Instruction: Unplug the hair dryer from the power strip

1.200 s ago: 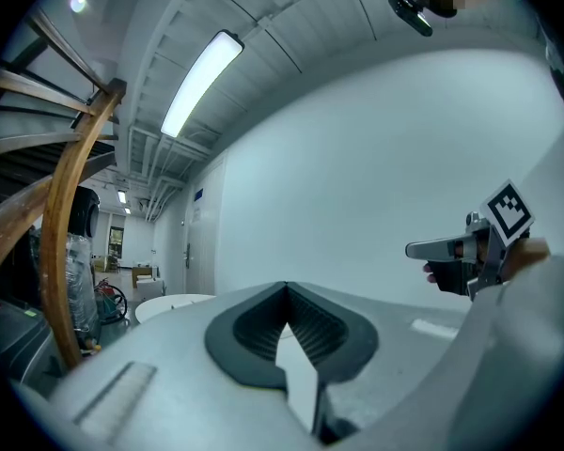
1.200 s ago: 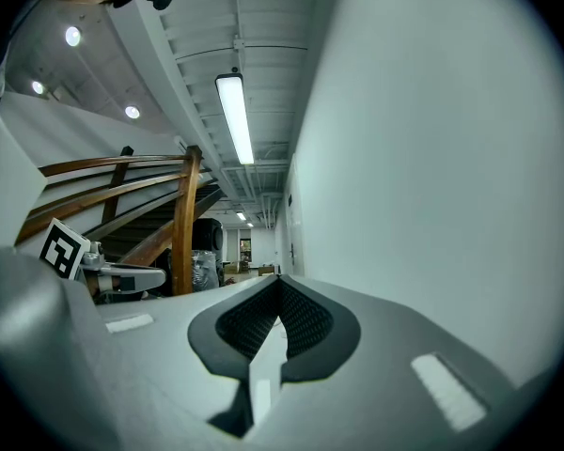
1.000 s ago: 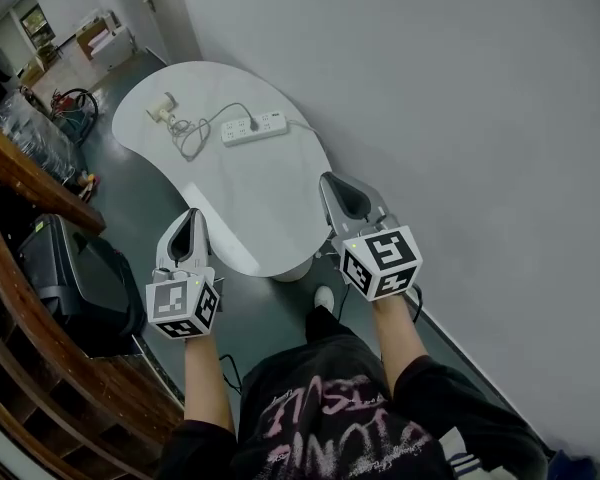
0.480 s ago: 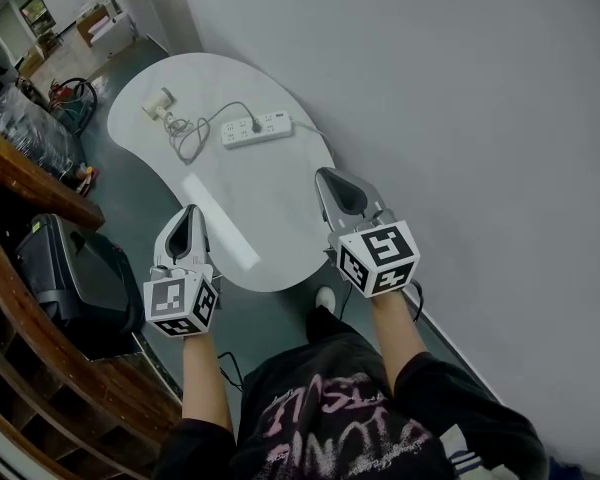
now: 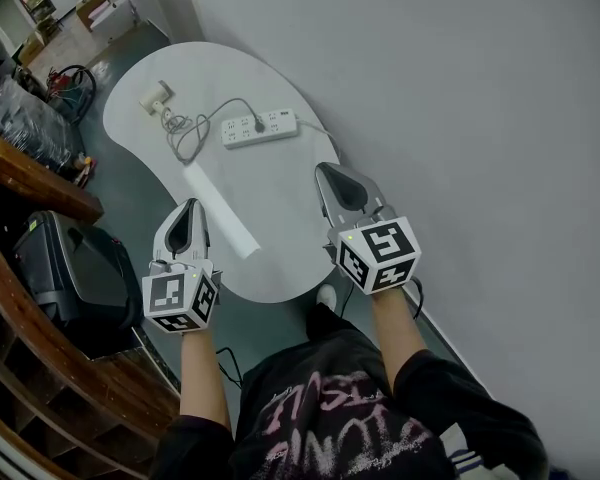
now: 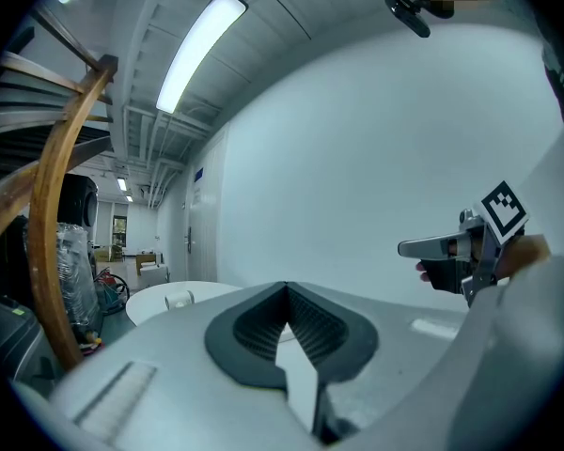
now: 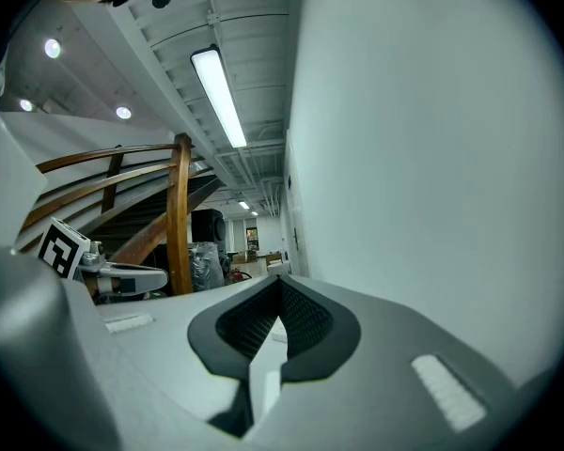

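Both tongs are closed with nothing in them right now. In the left gripper view the left tongs (image 6: 285, 287) have their dark ribbed pads meeting at the tips with nothing caught between, and the right gripper view shows the same for the right tongs (image 7: 280, 280). From the head view, the left tongs (image 5: 188, 208) hang just off the near left edge of the white rounded tabletop (image 5: 280, 248), and the right tongs (image 5: 330, 175) sit over its near right side, close to the grey wall (image 5: 460, 88). Both point roughly level toward the far end. The power strip (image 5: 260, 127) is white and lies flat across the tabletop further out, well apart from either pair of tongs. There's a black plug (image 5: 261, 124) seated in one of its sockets, about mid-strip. From it a grey cord (image 5: 195, 133) curls in a loose loop to the left and runs up to the hair dryer (image 5: 158, 98), a small pale thing lying at the far left end of the tabletop. So it's plugged in and neither pair of tongs is touching it. On my left, a curved wooden railing (image 5: 40, 178) and a black case (image 5: 75, 273) on the floor beside the tabletop. Each gripper view also catches the other pair of tongs off to the side.
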### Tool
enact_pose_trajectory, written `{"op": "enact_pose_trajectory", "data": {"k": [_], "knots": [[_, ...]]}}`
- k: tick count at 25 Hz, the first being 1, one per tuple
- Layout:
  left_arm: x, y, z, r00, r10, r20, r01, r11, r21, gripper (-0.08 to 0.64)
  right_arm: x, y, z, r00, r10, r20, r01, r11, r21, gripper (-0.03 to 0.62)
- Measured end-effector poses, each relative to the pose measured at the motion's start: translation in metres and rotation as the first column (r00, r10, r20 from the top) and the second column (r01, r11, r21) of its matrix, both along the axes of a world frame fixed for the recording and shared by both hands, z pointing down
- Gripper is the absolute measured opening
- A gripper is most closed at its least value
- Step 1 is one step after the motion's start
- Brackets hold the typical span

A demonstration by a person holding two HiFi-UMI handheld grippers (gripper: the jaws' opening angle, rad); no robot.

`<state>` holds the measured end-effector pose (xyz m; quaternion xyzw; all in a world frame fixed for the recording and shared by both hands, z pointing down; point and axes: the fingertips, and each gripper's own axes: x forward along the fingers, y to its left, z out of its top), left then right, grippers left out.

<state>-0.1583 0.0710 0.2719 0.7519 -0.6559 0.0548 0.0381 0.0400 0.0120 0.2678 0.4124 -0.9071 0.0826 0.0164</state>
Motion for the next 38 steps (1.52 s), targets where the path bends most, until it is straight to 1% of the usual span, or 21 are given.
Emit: {"op": "enact_pose_trajectory", "data": {"k": [7, 20, 27, 34, 38], "knots": [[0.005, -0.032, 0.001, 1.0, -0.002, 0.004, 0.002, 1.0, -0.018, 0.002, 0.002, -0.034, 0.001, 1.0, -0.011, 0.005, 0.011, 1.0, -0.016, 0.011], [0.025, -0.092, 0.003, 0.999, -0.024, 0.033, 0.026, 0.999, -0.041, 0.002, 0.014, -0.099, 0.007, 0.998, -0.039, 0.047, 0.041, 0.998, -0.043, 0.011], [0.031, -0.102, 0.001, 0.998, -0.051, 0.044, 0.053, 0.997, -0.051, 0.002, 0.015, -0.117, 0.01, 0.996, -0.064, 0.067, 0.068, 0.996, -0.06, 0.012], [0.032, -0.105, 0.005, 0.996, -0.071, 0.058, 0.074, 0.996, -0.057, 0.002, 0.011, -0.124, 0.019, 0.993, -0.089, 0.083, 0.095, 0.993, -0.073, 0.012], [0.034, -0.106, 0.009, 0.996, -0.07, 0.059, 0.073, 0.995, -0.062, 0.002, 0.012, -0.124, 0.021, 0.993, -0.092, 0.079, 0.098, 0.993, -0.07, 0.012]]}}
